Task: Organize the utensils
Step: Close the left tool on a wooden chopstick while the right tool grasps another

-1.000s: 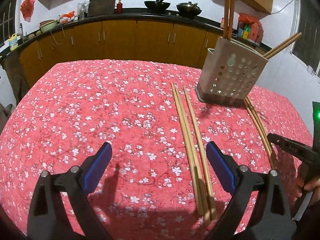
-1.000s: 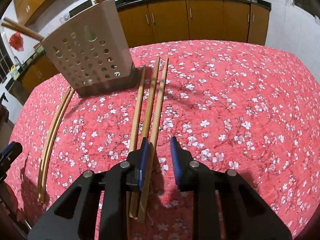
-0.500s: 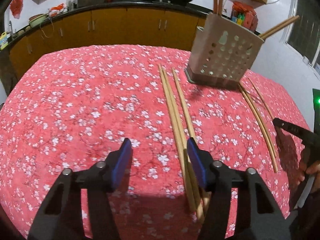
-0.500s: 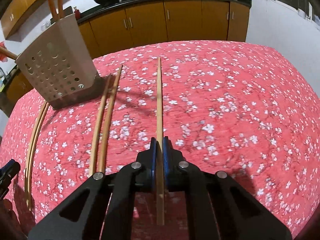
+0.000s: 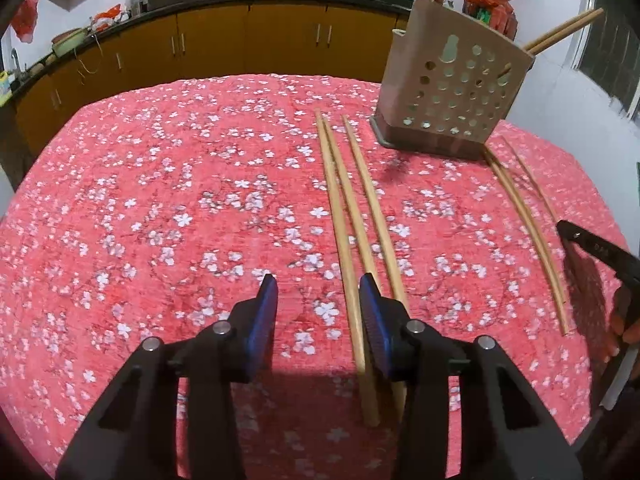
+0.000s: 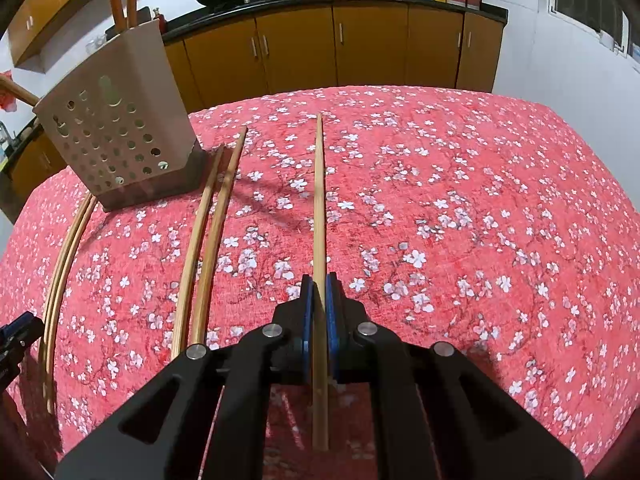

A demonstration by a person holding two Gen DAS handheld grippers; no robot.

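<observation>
The right claw [image 6: 319,292] is gripping one chopstick [image 6: 319,200] between its blue pads [image 6: 306,312], which are pressed together on the stick's near end. The stick is running straight ahead from the claw, over the red flowered cloth [image 6: 460,220] that is covering the table. Whether its far tip is resting on the cloth cannot be told.

The left claw [image 5: 319,300] is standing partly apart, and its jaws have just been closing. Three chopsticks [image 5: 352,216] are lying side by side on the cloth in front of it. The near end of the leftmost one is lying between the pads, close to the right-hand pad [image 5: 374,320], and neither pad is pressing on it. The other two are passing under or beside that finger.

The perforated holder [image 5: 452,92] is standing on its dark base at the far side of the table, with several sticks already standing in it. Two more curved sticks [image 5: 528,224] are lying on the cloth, running from beside the holder's base toward the table's near edge.
</observation>
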